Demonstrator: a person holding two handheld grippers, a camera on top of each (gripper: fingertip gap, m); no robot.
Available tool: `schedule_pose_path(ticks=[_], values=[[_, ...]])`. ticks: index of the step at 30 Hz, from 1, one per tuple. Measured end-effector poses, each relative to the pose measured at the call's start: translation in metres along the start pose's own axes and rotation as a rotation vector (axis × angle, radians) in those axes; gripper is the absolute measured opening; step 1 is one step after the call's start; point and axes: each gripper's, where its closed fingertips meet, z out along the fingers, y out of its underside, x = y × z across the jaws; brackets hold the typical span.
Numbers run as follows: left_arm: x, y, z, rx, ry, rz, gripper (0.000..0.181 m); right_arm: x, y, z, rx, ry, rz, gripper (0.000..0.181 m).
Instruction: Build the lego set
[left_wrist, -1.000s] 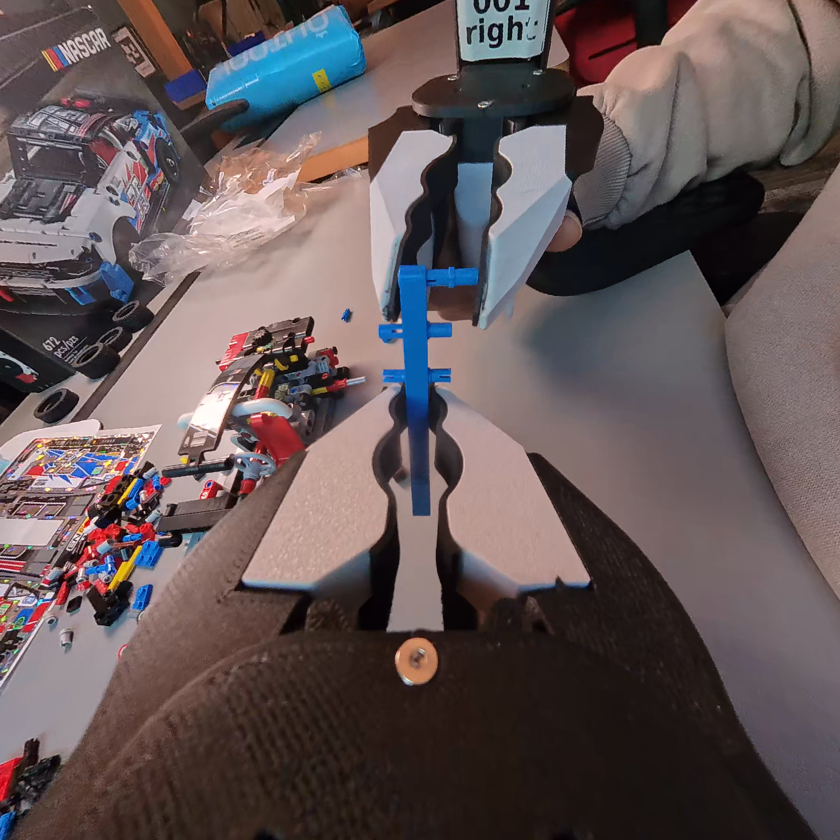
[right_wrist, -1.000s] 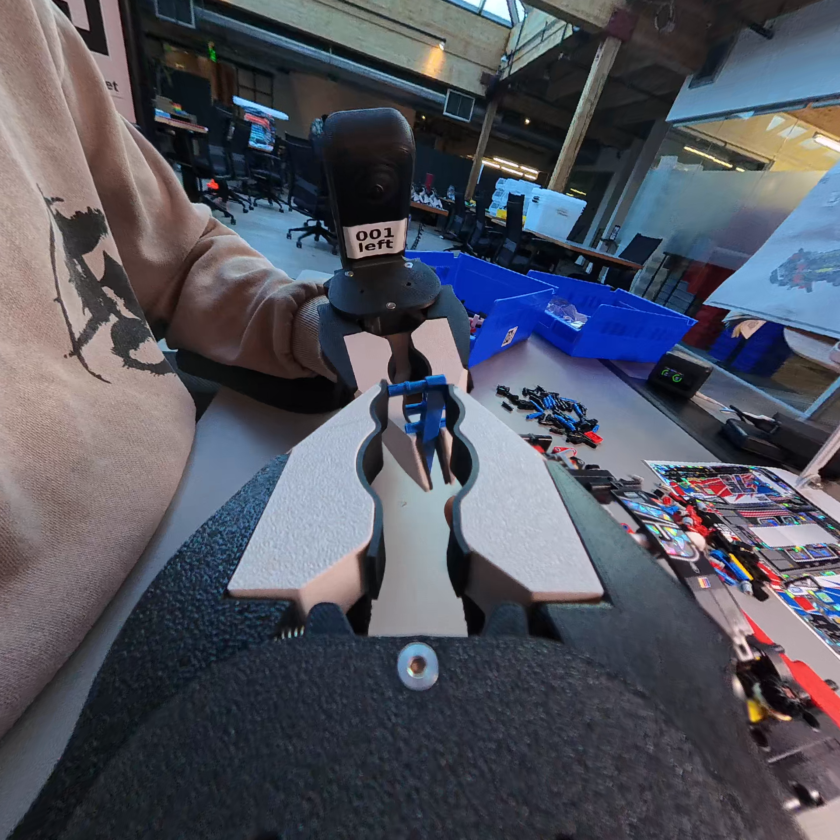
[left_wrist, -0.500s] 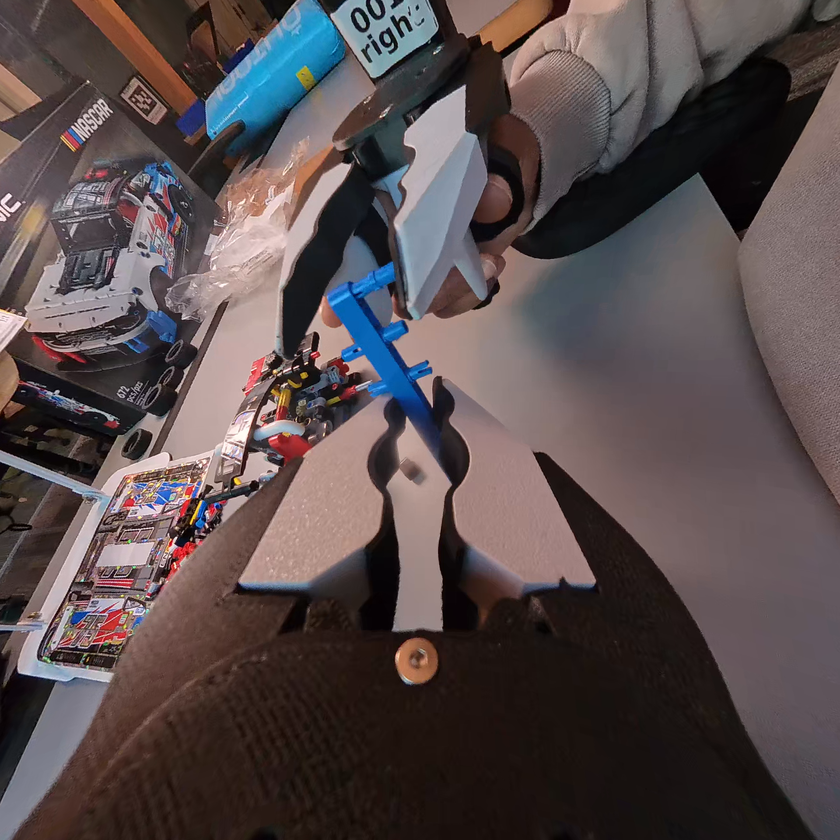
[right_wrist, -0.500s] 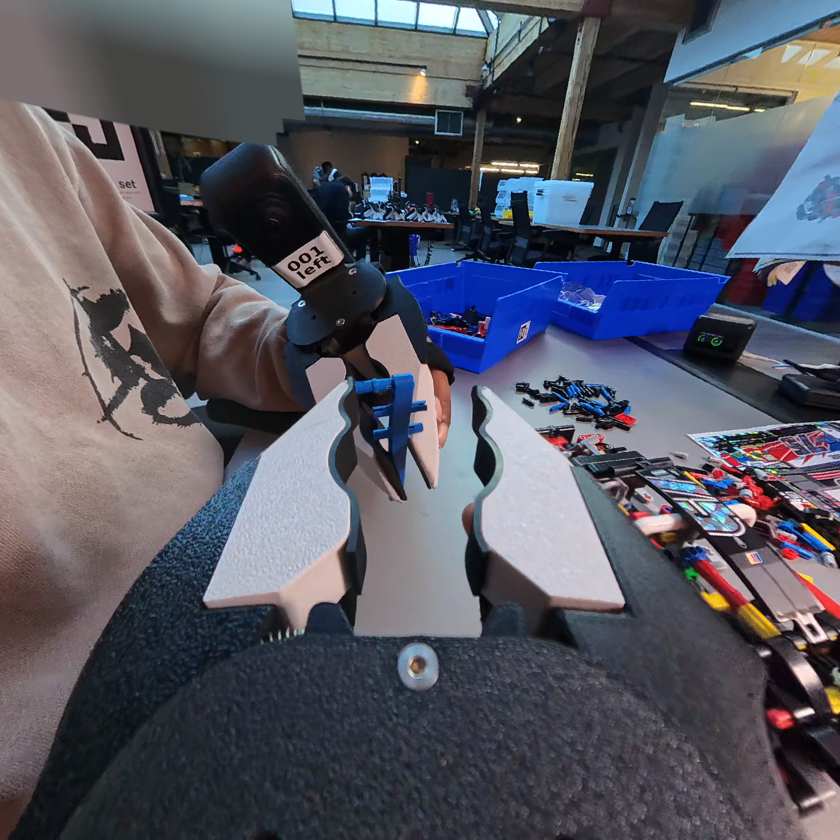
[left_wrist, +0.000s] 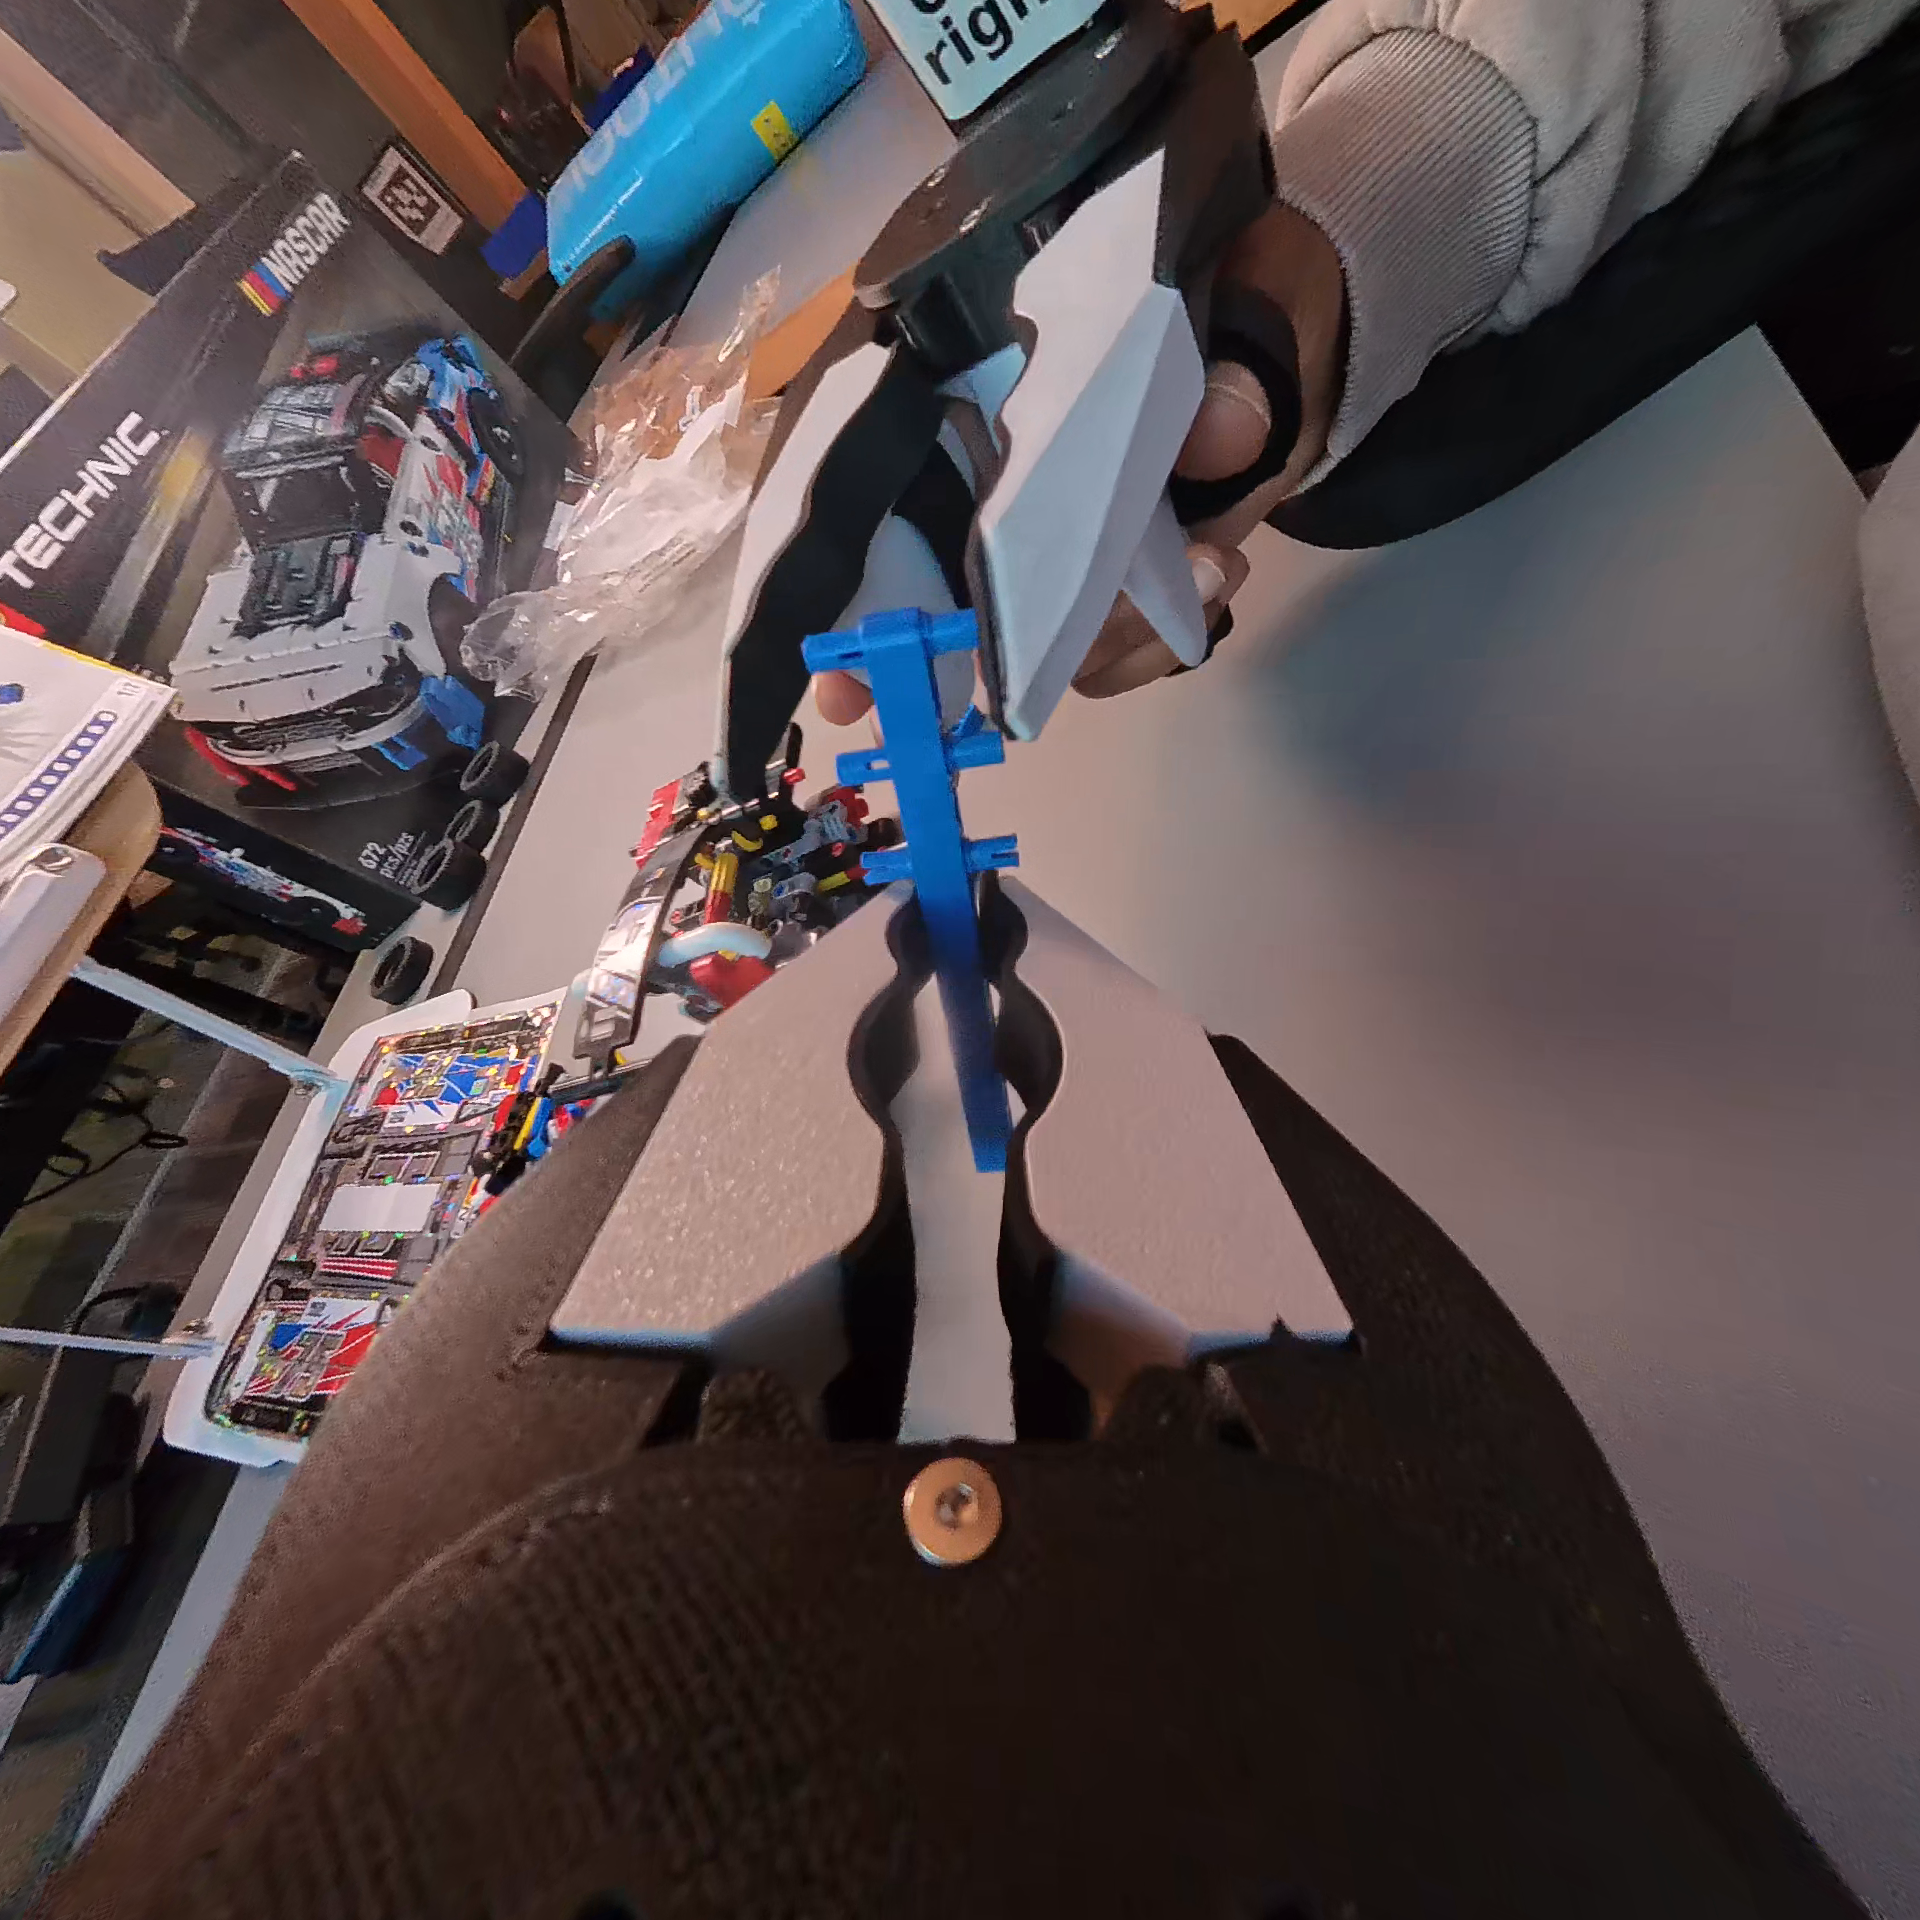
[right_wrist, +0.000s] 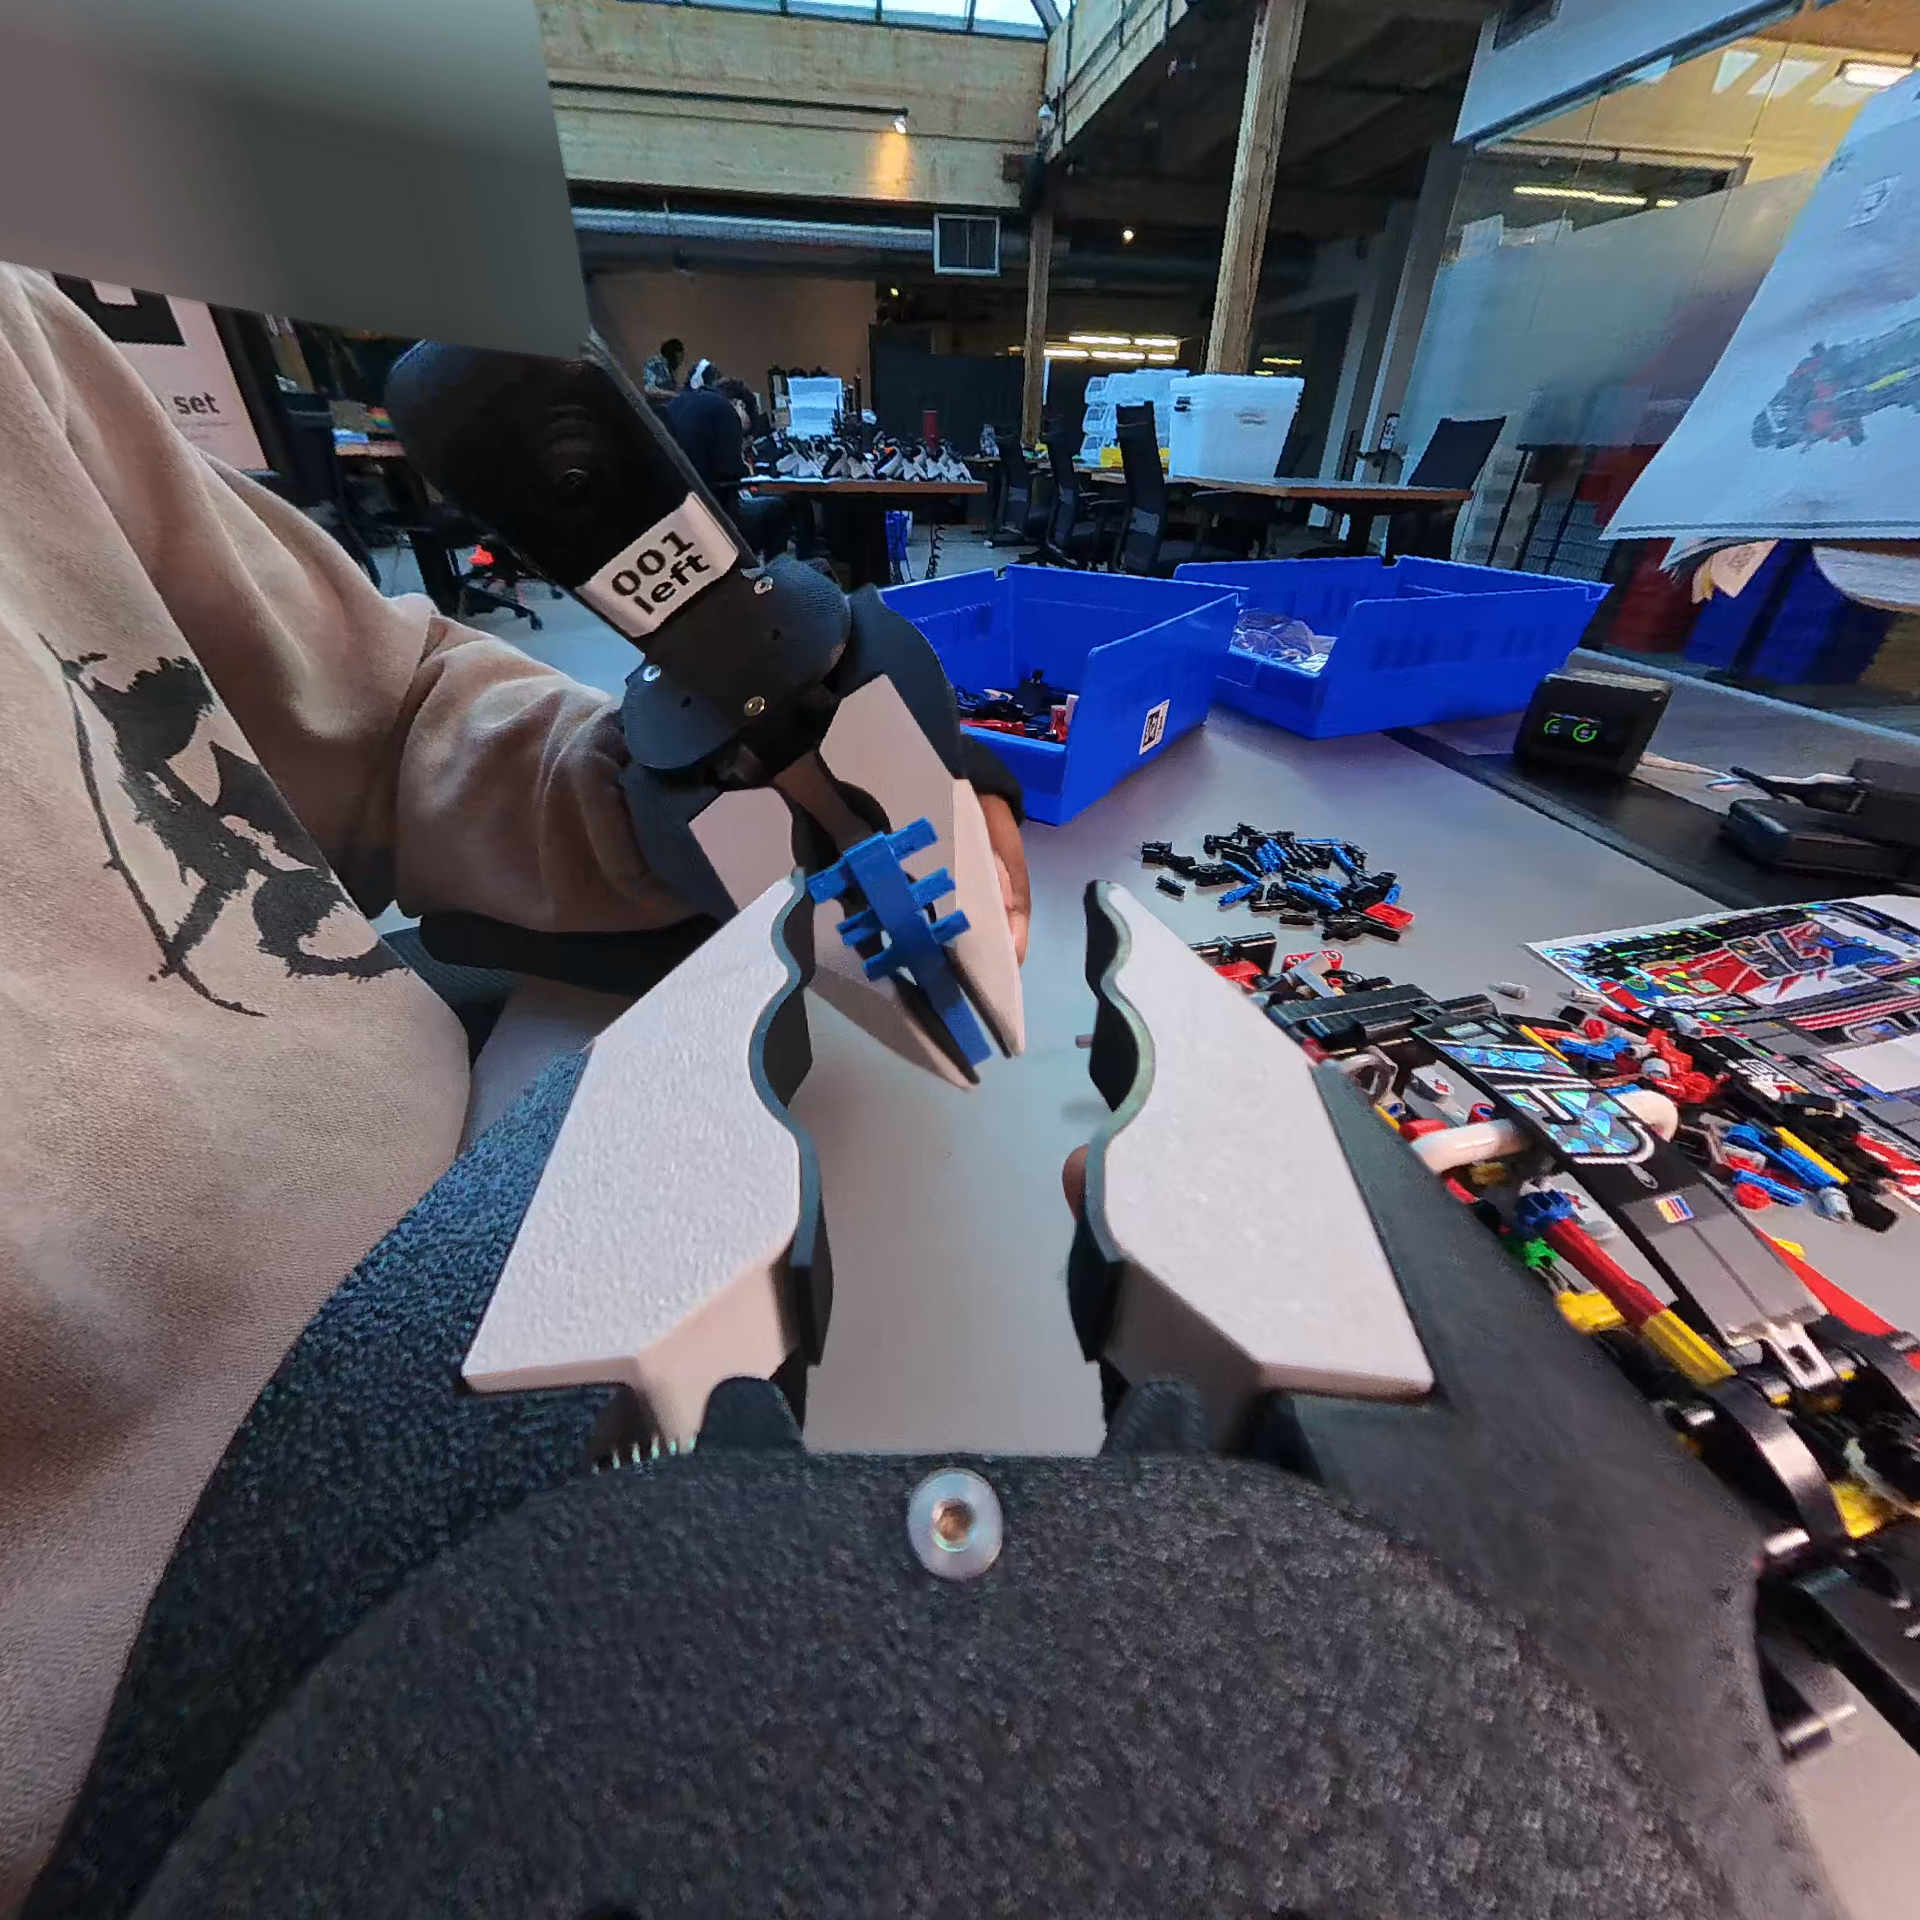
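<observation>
A: What lies on the grey table?

B: At the right, the part-built lego car, a sticker sheet beyond it, and a small heap of loose pieces farther off.

A: And the grippers?

B: The left gripper is clamped on the lower end of a blue lego beam carrying three cross pins, held above the table. The right gripper has its fingers spread apart, gripping nothing, just near the beam's top.

The blue beam was smooth matt plastic. The left gripper had grainy grey jaws and a coarse, ribbed black body. The desk was smooth and matt grey; the sticker sheet glittered, glossy.
</observation>
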Motion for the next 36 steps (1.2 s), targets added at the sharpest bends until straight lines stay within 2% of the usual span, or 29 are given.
schedule_pose_path(ticks=[7, 9, 13, 18, 22, 27, 29, 31, 34, 36], values=[[-0.003, 0.01, 0.001, -0.051, -0.002, -0.024, 0.006, 0.004, 0.008, 0.0, -0.044, 0.012, -0.043, 0.051], [-0.008, 0.018, 0.003, -0.086, -0.016, -0.058, 0.005, 0.007, 0.013, -0.001, -0.075, 0.021, -0.065, 0.042], [-0.016, 0.048, 0.005, -0.217, -0.057, -0.091, 0.005, 0.015, 0.028, -0.001, -0.194, 0.063, -0.099, 0.041], [-0.016, 0.064, 0.01, -0.313, -0.091, -0.022, 0.005, 0.024, 0.045, 0.006, -0.285, 0.129, 0.02, 0.029], [-0.02, 0.057, 0.009, -0.265, -0.111, -0.034, 0.007, 0.029, 0.052, 0.005, -0.293, 0.129, 0.123, 0.006], [-0.036, 0.046, 0.0, -0.126, -0.121, -0.207, 0.012, 0.045, 0.035, -0.008, -0.203, 0.148, 0.206, 0.003], [-0.047, 0.048, -0.006, -0.089, -0.146, -0.28, 0.013, 0.052, 0.029, -0.016, -0.195, 0.191, 0.137, 0.004], [-0.052, 0.049, -0.01, -0.05, -0.119, -0.363, 0.016, 0.048, 0.02, -0.021, -0.183, 0.175, -0.02, 0.003], [-0.041, 0.037, -0.014, 0.074, 0.039, -0.47, 0.025, 0.029, 0.011, -0.023, -0.168, 0.087, -0.278, 0.003], [-0.025, 0.027, -0.017, 0.136, 0.184, -0.511, 0.024, 0.019, 0.005, -0.025, -0.134, 0.044, -0.337, 0.003]])
